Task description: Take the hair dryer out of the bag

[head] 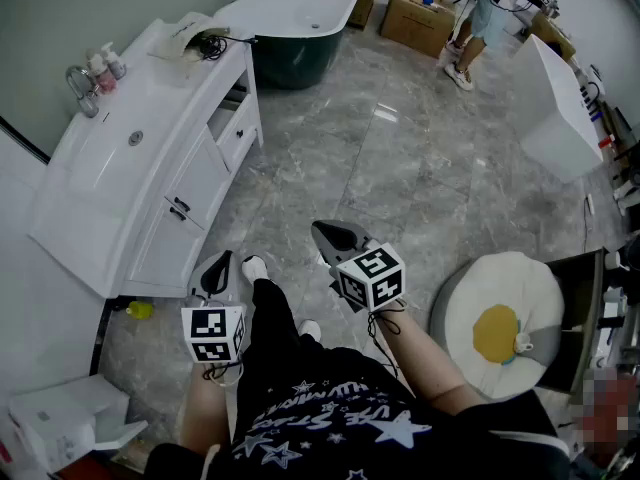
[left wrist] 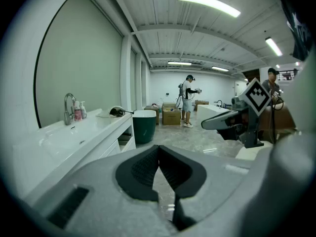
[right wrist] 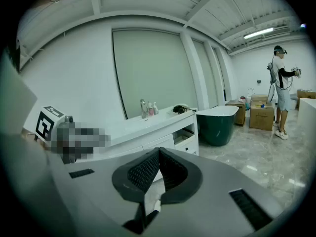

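At the far end of the white vanity counter (head: 120, 168) lies a pale bag (head: 182, 34) with a black hair dryer (head: 210, 43) and its cord at its mouth. The dryer also shows small in the left gripper view (left wrist: 117, 112) and the right gripper view (right wrist: 181, 108). Whether it lies in or on the bag I cannot tell. My left gripper (head: 224, 259) (left wrist: 158, 147) hangs at waist height near the vanity's front corner, shut and empty. Beside it, my right gripper (head: 320, 231) (right wrist: 159, 151) is also shut and empty. Both are far from the bag.
A sink with faucet (head: 82, 80) and bottles (head: 106, 63) sits on the vanity. A dark green bathtub (head: 290, 30) stands past the counter. Another person (head: 482, 13) stands by cardboard boxes (head: 415, 18). An egg-shaped cushion (head: 505, 323) lies at my right, a white cabinet (head: 558, 108) beyond.
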The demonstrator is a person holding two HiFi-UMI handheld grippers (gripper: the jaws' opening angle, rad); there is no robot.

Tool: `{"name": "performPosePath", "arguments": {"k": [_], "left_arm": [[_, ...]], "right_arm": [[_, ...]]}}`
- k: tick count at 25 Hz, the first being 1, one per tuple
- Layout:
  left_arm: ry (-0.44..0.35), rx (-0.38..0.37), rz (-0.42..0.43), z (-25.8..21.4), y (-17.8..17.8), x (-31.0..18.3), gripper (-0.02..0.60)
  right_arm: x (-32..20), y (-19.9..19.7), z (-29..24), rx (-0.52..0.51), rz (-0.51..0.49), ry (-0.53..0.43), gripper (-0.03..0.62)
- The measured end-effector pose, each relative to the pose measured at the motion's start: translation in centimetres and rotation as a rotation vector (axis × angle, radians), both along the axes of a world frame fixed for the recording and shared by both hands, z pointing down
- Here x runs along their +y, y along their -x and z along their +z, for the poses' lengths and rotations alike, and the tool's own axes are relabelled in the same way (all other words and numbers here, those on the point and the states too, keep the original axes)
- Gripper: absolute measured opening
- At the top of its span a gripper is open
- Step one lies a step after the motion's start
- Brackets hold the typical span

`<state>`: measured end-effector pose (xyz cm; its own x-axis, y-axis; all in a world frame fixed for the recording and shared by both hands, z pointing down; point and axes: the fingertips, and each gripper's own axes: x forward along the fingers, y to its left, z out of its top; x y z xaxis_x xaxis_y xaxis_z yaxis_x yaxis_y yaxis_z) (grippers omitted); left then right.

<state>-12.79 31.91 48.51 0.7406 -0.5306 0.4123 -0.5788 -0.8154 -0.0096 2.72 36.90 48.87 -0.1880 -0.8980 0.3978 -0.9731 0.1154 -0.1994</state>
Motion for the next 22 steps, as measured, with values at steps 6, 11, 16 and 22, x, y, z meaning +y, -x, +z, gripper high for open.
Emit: {"name": "performPosePath", "arguments": {"k": [6,11,16,22], "left_arm": [[0.004,-0.007,0.000,-0.2,-0.1,0.8,0.021],[0.000,-0.016,0.028,-0.1,-0.9,0.7,0.021],[-0.009,0.015,0.048,-0.8,-2.1,-0.1,0.021],[-0.030,0.070,0.014,-2.3,-2.2,-4.4,0.025]], "right_arm": [[1.3,-0.7,0.3,0.008,0.024,0.000,0.002],[1.4,-1.2,-0.1,-0.008,0.046,-0.014,0.002],[0.1,-1.3,-1.0,0.004,0.040,-0.041,0.002],[-4.0,-1.7,-2.5,-0.003,0.037,-0.074,0.003]]}}
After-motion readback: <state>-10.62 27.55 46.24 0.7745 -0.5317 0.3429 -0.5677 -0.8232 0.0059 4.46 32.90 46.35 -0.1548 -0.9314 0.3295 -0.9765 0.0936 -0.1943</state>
